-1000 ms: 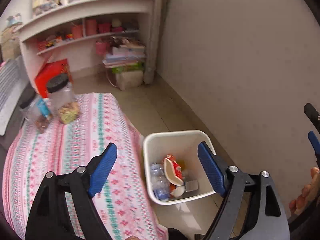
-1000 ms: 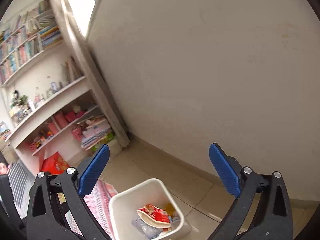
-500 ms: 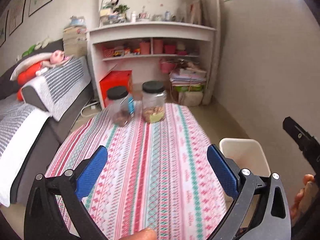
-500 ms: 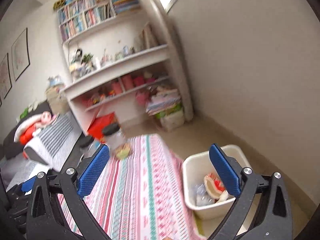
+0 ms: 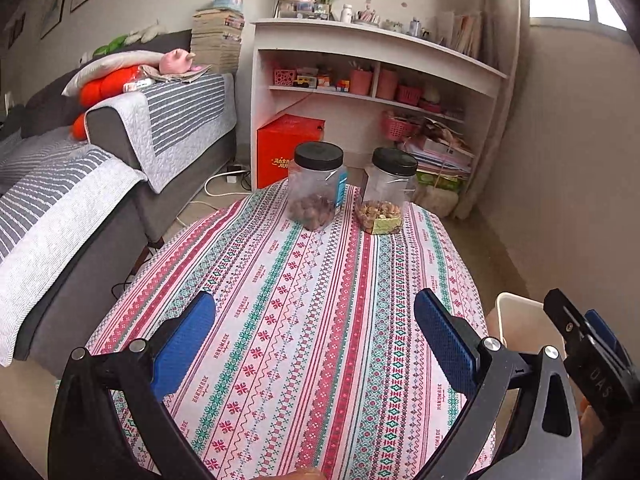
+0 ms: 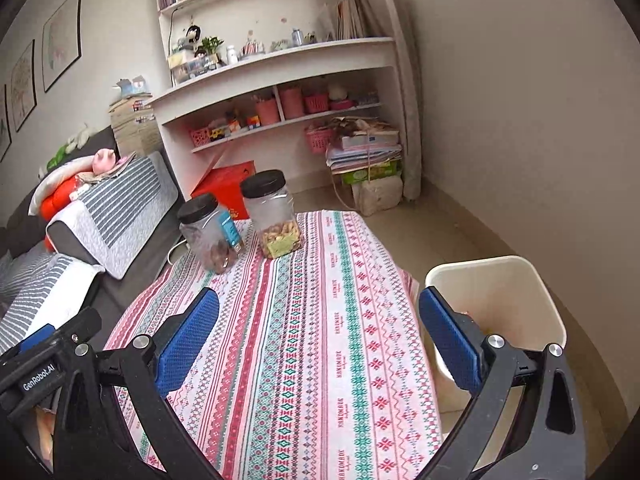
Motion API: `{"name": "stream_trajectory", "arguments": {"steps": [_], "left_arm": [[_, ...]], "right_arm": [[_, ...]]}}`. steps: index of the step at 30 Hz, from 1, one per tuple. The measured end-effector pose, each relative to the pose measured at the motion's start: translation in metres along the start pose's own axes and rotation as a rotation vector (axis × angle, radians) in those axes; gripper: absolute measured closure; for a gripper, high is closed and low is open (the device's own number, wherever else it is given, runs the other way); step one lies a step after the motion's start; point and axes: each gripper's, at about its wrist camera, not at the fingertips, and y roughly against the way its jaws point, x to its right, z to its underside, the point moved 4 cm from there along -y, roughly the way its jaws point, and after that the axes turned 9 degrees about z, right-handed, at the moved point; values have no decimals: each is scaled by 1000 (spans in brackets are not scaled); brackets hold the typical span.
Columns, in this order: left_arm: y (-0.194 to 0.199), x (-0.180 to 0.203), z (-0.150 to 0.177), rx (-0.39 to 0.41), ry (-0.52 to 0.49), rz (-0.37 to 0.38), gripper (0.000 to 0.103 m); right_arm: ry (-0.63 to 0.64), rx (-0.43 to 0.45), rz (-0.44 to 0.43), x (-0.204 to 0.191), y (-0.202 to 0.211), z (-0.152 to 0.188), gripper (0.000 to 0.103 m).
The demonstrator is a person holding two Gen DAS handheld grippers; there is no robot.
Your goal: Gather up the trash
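Both empty, wide-open grippers, left gripper (image 5: 314, 338) and right gripper (image 6: 318, 334), have swung up from the white plastic trash bin (image 6: 516, 276) beside the striped tablecloth (image 6: 320, 320), suggesting collection is finished.

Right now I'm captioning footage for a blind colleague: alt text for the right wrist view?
The open right gripper hovers over a striped tablecloth, empty. Two black-lidded jars stand at the far end, and a white bin sits on the floor at right.
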Motion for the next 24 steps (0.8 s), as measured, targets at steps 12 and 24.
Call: {"name": "stream_trajectory", "arguments": {"steps": [12,24], "left_arm": [[-10,2,1,-20,14,-28,7],[-6,2,4,-25,22,-30,7]], "right_arm": [[57,-1,35,-11,-2,0,7],[53,-5,37,-4,0,2,7]]}}
